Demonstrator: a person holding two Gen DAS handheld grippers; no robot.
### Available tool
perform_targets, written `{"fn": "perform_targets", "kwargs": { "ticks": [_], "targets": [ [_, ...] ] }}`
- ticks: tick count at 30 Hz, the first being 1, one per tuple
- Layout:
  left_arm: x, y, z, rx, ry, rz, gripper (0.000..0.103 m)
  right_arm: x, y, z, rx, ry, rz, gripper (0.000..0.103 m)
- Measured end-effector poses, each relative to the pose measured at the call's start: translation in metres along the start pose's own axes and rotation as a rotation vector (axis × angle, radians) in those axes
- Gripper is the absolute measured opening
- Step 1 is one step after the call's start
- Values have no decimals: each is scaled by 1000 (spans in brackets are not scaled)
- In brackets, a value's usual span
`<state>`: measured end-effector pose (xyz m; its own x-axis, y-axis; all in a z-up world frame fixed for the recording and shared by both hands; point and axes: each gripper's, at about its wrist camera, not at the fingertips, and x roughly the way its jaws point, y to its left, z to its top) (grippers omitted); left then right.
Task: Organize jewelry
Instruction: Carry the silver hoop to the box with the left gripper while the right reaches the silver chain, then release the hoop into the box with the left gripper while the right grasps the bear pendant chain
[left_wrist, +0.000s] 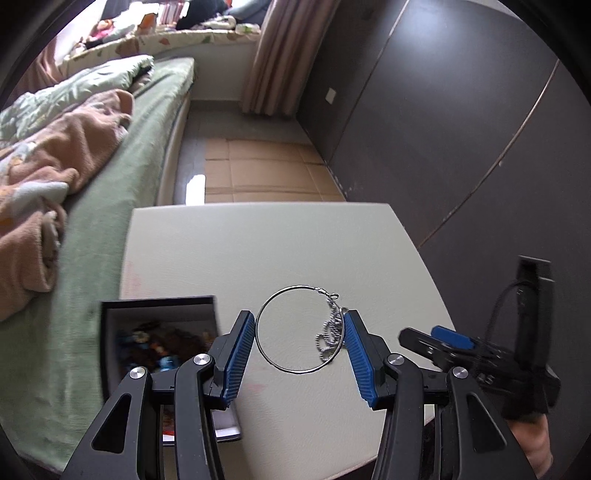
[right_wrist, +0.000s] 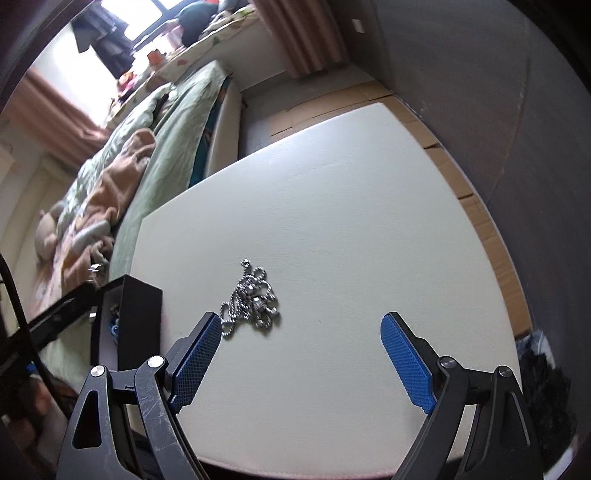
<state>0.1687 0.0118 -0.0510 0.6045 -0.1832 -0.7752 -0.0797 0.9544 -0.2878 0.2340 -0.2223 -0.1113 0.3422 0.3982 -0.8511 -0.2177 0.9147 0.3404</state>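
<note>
In the left wrist view my left gripper (left_wrist: 299, 328) holds a thin silver hoop (left_wrist: 277, 362) between its blue pads, with a silver chain (left_wrist: 330, 338) hanging at the right pad, above the white table (left_wrist: 258, 240). A black jewelry box (left_wrist: 159, 334) with blue and dark pieces inside stands at the table's left edge. My right gripper (left_wrist: 436, 338) shows at the right. In the right wrist view my right gripper (right_wrist: 299, 332) is open and empty above the table (right_wrist: 351, 221). A bunched silver chain (right_wrist: 253, 301) lies by its left pad. The box (right_wrist: 138, 317) is at left.
A bed (left_wrist: 110, 192) with green sheet and pink blanket runs along the table's left side. Dark wardrobe doors (left_wrist: 443, 110) stand at right. Cardboard covers the floor (left_wrist: 258, 173) beyond the table's far edge.
</note>
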Motion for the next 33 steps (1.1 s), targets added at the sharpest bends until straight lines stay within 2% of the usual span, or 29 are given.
{"fn": "perform_targets", "kwargs": {
  "ticks": [6,18,21,24,26,27,29,31,32,33],
  "targets": [
    [-11,18,1,-23,-19,25,51,20,18,12,-62,36,-3,89],
    [-12,65,-8,-83,1,100,51,52,59,13,-269,116,-48,89],
    [-11,72,-10,-94,17,107,52,62,71,8,-332,139,-82,89],
    [-9,73,-11,-87,32,116,52,69,77,2,-392,143,-169,89],
    [-7,75,-12,-89,43,114,52,76,78,-3,-417,164,-191,89],
    [-6,75,-13,-95,49,107,52,76,81,-6,-442,155,-212,84],
    [-4,78,-13,-112,56,79,52,72,85,-8,-464,149,-198,70],
    [-3,81,-13,-136,62,51,52,68,89,-9,-473,147,-196,46],
    [-2,82,-12,-149,65,38,52,66,89,-9,-474,146,-193,38],
    [-2,84,-12,-163,71,26,53,64,90,-9,-479,150,-186,21]
  ]
}}
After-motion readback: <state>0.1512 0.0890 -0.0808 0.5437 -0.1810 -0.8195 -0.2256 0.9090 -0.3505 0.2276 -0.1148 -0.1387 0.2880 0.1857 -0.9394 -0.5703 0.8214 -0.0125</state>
